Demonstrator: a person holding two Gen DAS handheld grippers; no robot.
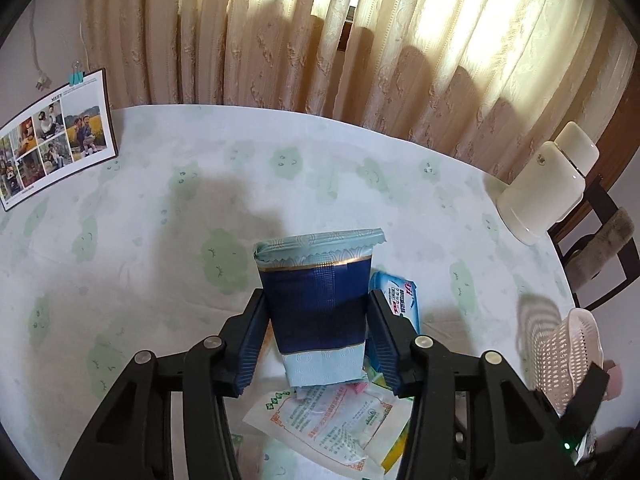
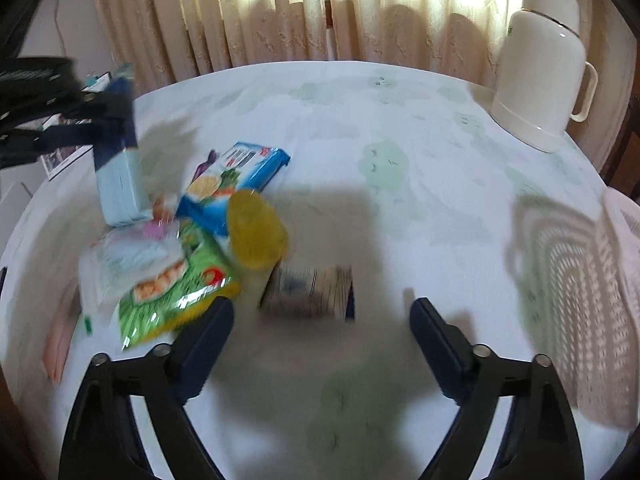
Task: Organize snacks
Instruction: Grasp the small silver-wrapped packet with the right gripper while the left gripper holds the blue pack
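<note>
My left gripper (image 1: 318, 312) is shut on a dark blue and pale blue snack packet (image 1: 316, 300) and holds it above the snack pile. The same packet (image 2: 118, 168) shows in the right wrist view, lifted at the left in the left gripper (image 2: 92, 120). Below it lie a white packet (image 1: 332, 424) and a blue packet (image 1: 400, 296). My right gripper (image 2: 322, 320) is open and empty over the table, right of the pile: a green packet (image 2: 176, 292), a blue biscuit packet (image 2: 240, 172), a yellow-lidded tub (image 2: 256, 232).
A pink mesh basket (image 2: 592, 300) stands at the right edge, also in the left wrist view (image 1: 560, 352). A white thermos jug (image 2: 540, 64) stands at the back right. A photo calendar (image 1: 56, 136) stands at the back left. Curtains hang behind the round table (image 2: 400, 120).
</note>
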